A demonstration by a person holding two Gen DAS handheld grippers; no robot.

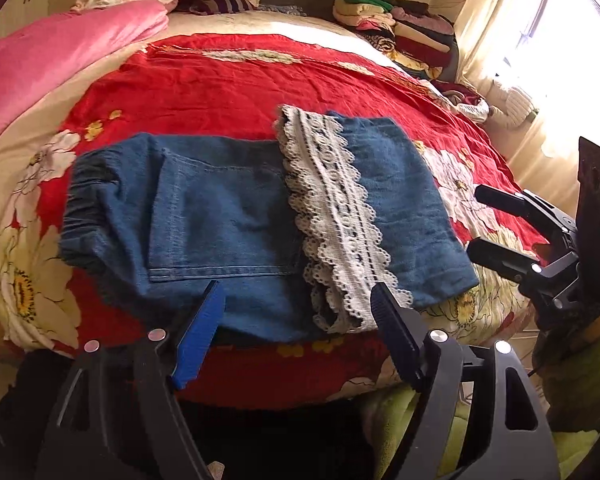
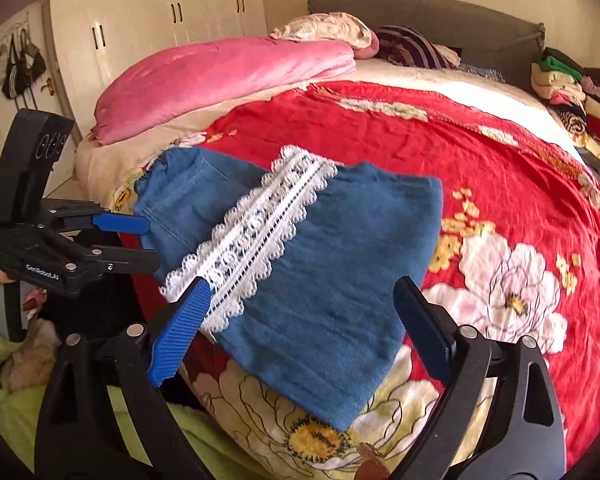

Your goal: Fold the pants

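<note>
Blue denim pants lie folded on the red flowered bedspread, elastic waistband to the left, legs folded over with a white lace hem band across the top. My left gripper is open and empty, just short of the pants' near edge. My right gripper is open and empty, over the folded leg end and lace. The right gripper also shows in the left wrist view, open, right of the pants. The left gripper shows in the right wrist view, open by the waistband side.
A pink quilt lies along the bed's far left. A pile of folded clothes sits at the far right by the window. Pillows and a grey headboard are at the back. White wardrobes stand left. Green fabric lies below the bed edge.
</note>
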